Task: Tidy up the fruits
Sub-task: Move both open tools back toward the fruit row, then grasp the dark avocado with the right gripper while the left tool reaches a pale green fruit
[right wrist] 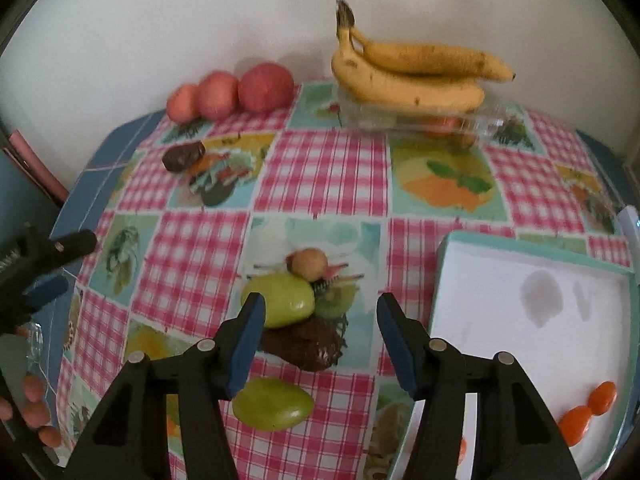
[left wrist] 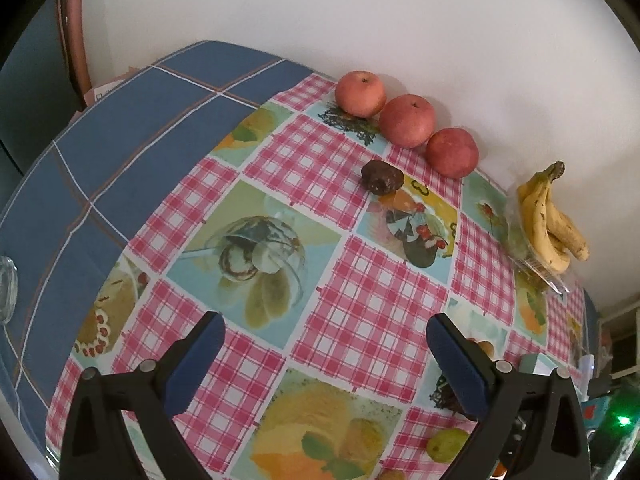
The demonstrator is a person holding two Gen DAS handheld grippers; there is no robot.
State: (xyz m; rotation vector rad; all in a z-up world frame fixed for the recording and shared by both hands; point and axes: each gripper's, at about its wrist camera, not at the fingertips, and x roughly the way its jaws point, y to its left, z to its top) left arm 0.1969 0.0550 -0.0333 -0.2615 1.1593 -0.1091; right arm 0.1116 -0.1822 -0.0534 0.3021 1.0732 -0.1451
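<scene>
right gripper [right wrist: 320,320] seen in the lower centre of the right wrist view, jaws apart, nothing clamped. pads not touching any fruit. upper green fruit [right wrist: 280,300] found just beyond the left pad, overlapping it in the picture, long axis running roughly left to right across the frame, so crosswise to the jaw gap only in part: most of the fruit offset left of the gap's centre line. dark brown fruit [right wrist: 304,346] lying inside the gap, directly between the pads and below the green one in the frame, touching it. small tan fruit [right wrist: 308,264] resting just above the green one. second green fruit [right wrist: 272,404] lower in the frame, beneath the left finger, nearer the camera than the fingertips. judged: dark brown fruit best lined up for a close; green fruit calling for a shift toward frame left first.

white tray [right wrist: 440,280] with teal rim at right of the frame, just beside the right finger; orange fruits [right wrist: 588,412] already in its lower right corner.

left gripper [left wrist: 326,364] in the lower part of the left wrist view, jaws wide apart, empty, over bare checked tablecloth [left wrist: 360,320]. three apples [left wrist: 406,120] and a dark fruit [left wrist: 382,176] well apart from it, toward the upper centre; bananas [left wrist: 548,220] at right edge. right hand judged clearly nearer the fruit cluster.
</scene>
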